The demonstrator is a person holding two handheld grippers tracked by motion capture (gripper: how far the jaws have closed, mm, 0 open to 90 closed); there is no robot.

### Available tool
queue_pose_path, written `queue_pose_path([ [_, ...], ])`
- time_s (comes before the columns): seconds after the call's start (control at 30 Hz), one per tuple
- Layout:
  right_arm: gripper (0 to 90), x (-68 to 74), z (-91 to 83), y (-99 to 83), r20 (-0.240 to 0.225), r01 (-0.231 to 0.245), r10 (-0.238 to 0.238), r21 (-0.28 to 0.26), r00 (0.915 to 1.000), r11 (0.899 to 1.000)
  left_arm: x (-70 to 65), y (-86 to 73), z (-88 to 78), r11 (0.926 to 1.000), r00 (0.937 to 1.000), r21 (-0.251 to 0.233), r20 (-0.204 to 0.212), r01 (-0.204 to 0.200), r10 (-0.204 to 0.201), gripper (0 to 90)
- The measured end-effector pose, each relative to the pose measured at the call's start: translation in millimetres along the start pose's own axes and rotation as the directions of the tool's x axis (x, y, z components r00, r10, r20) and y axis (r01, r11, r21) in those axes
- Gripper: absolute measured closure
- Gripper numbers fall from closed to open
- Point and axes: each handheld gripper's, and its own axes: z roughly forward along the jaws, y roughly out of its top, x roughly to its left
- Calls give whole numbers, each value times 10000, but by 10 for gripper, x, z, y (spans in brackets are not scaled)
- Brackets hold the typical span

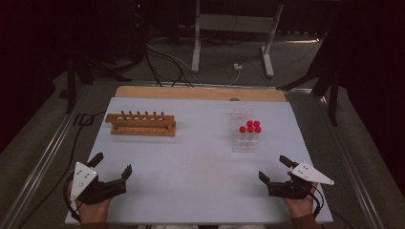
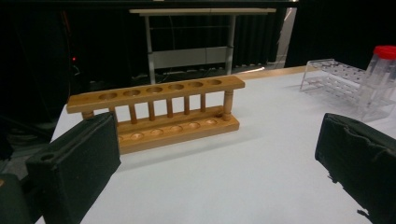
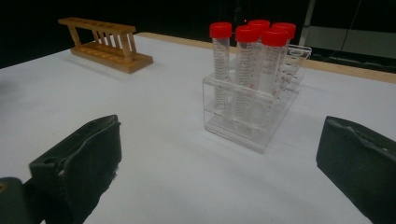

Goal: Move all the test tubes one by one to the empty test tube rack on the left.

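An empty wooden tube rack (image 1: pixel 142 124) (image 2: pixel 159 114) (image 3: pixel 106 45) with a row of holes stands at the table's back left. A clear plastic rack (image 1: pixel 244 135) (image 3: pixel 254 109) at the back right holds several red-capped tubes (image 1: pixel 250 128) (image 3: pixel 246 70); one red cap (image 2: pixel 385 52) shows at the left gripper view's right edge. My left gripper (image 1: pixel 113 164) (image 2: pixel 217 163) rests open near the front left edge, nothing between its jaws. At the front right, my right gripper (image 1: pixel 273 168) (image 3: pixel 219 163) is also open and empty, pointing toward the clear rack.
A white sheet (image 1: pixel 200 162) covers the table, with a wooden strip (image 1: pixel 191 93) along its far edge. Beyond it, a metal frame stand (image 1: pixel 234 28) and cables (image 1: pixel 162 62) lie on the dark floor.
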Motion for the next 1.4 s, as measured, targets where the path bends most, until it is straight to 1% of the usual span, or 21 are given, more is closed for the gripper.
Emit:
queue_pose_path([
  [0.03, 1, 0, -1, -2, 12, -21, 21, -19, 10000, 10000, 19, -3, -12, 9999, 9999, -6, -100, 104, -104, 10],
  [0.1, 1, 0, -2, -5, 57, -47, 47, -77, 10000, 10000, 36, -6, -22, 9998, 9997, 2, -147, 189, -189, 10],
  [0.23, 2, -6, -5, 7, 87, -116, 117, -120, 9999, 9999, 54, -14, -29, 9996, 9993, -18, -244, 290, -291, 10],
  [0.33, 2, -9, -21, 51, 139, -154, 158, -268, 9998, 9995, 53, -19, -27, 9993, 9990, -6, -269, 364, -364, 11],
  [0.4, 2, -17, -38, 101, 147, -254, 261, -437, 9996, 9987, 50, -25, -23, 9995, 9989, 44, -339, 326, -324, 10],
  [0.43, 1, -23, -45, 129, 140, -278, 286, -570, 9995, 9980, 36, -28, -13, 9997, 9985, 176, -524, 180, -170, 11],
  [0.47, 1, -29, -48, 157, 152, -227, 236, -624, 9996, 9978, 26, -30, -9, 9997, 9982, 233, -591, 65, -51, 11],
  [0.57, 1, -41, -44, 211, 143, -172, 182, -643, 9997, 9978, 13, -33, 1, 9996, 9983, 273, -585, 80, -64, 11],
  [0.63, 1, -49, -31, 288, 139, -102, 110, -557, 9998, 9984, 8, -38, 10, 9994, 9984, 326, -565, 83, -65, 11],
  [0.67, 1, -49, -31, 288, 139, -102, 110, -557, 9998, 9984, 5, -40, 13, 9993, 9984, 371, -562, 74, -53, 11],
  [0.7, 1, -53, -18, 350, 100, -66, 72, -519, 9999, 9986, 3, -43, 17, 9993, 9984, 377, -569, 85, -63, 11],
  [0.77, 1, -54, -12, 385, 94, -6, 11, -542, 10000, 9985, 8, -46, 21, 9991, 9982, 417, -592, 99, -75, 11],
  [0.8, 1, -61, -1, 460, 120, 140, -132, -624, 9998, 9980, 9, -49, 25, 9990, 9980, 440, -624, 127, -99, 11],
  [0.83, 1, -65, 7, 496, 145, 169, -159, -681, 9998, 9975, 15, -53, 34, 9984, 9977, 542, -670, 132, -95, 11],
  [0.87, 1, -65, 7, 496, 145, 169, -159, -681, 9998, 9975, 15, -53, 34, 9984, 9977, 542, -670, 132, -95, 11],
  [1.0, 1, -106, 76, 614, 252, 300, -284, -673, 9993, 9973, 32, -55, 41, 9978, 9976, 625, -669, 220, -178, 11],
  [1.03, 1, -133, 123, 656, 276, 310, -292, -657, 9992, 9974, 37, -57, 42, 9978, 9977, 618, -651, 247, -207, 11],
  [1.07, 1, -133, 123, 656, 276, 310, -292, -657, 9992, 9974, 37, -57, 42, 9978, 9977, 618, -651, 247, -207, 11],
  [1.2, 1, -209, 240, 737, 414, 259, -234, -602, 9989, 9979, 34, -67, 56, 9975, 9980, 648, -582, 282, -244, 11],
  [1.3, 1, -242, 283, 764, 478, 232, -204, -595, 9986, 9980, 29, -69, 59, 9975, 9982, 649, -559, 263, -227, 11],
  [1.4, 1, -309, 383, 803, 554, 191, -166, -462, 9983, 9987, 24, -74, 66, 9974, 9981, 657, -568, 282, -245, 11],
])
